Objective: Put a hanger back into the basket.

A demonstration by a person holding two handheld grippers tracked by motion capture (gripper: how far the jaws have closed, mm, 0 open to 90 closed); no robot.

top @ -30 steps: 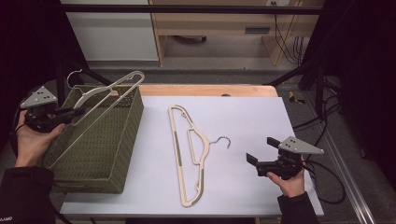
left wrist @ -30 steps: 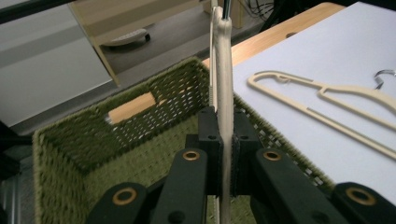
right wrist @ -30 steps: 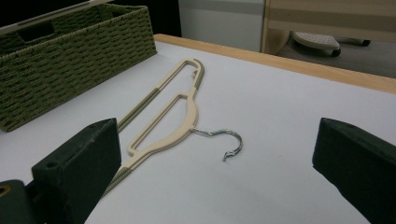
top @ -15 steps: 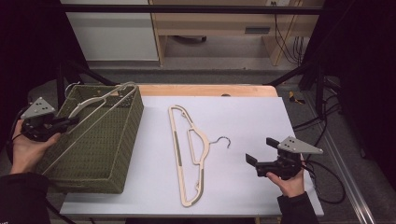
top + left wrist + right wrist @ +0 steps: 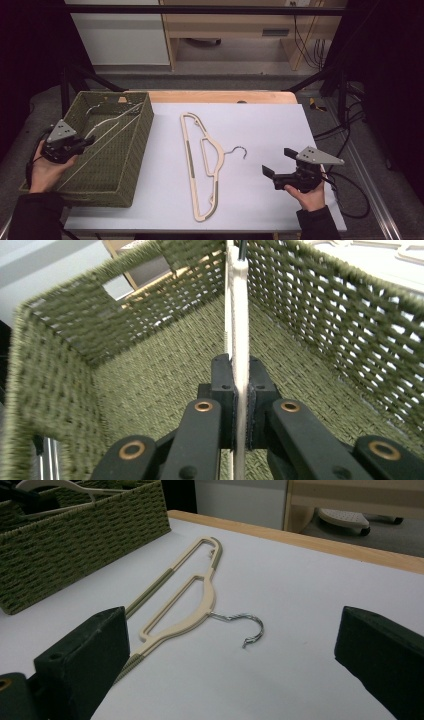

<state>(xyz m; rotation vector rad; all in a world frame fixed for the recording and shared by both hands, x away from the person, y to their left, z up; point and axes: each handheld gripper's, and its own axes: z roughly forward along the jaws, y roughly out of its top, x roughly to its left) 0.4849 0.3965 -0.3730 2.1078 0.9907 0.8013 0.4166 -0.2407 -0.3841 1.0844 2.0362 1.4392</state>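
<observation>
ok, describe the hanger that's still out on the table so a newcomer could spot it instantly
Start at the green woven basket on the table's left side; just to its right, on the white tabletop, a cream hanger lies flat with its metal hook pointing toward the right gripper. The other hanger sits tilted inside the basket, clamped in the left gripper.

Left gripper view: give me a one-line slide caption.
Left gripper, jaws shut on a cream hanger, holds it edge-on inside the green woven basket.
</observation>
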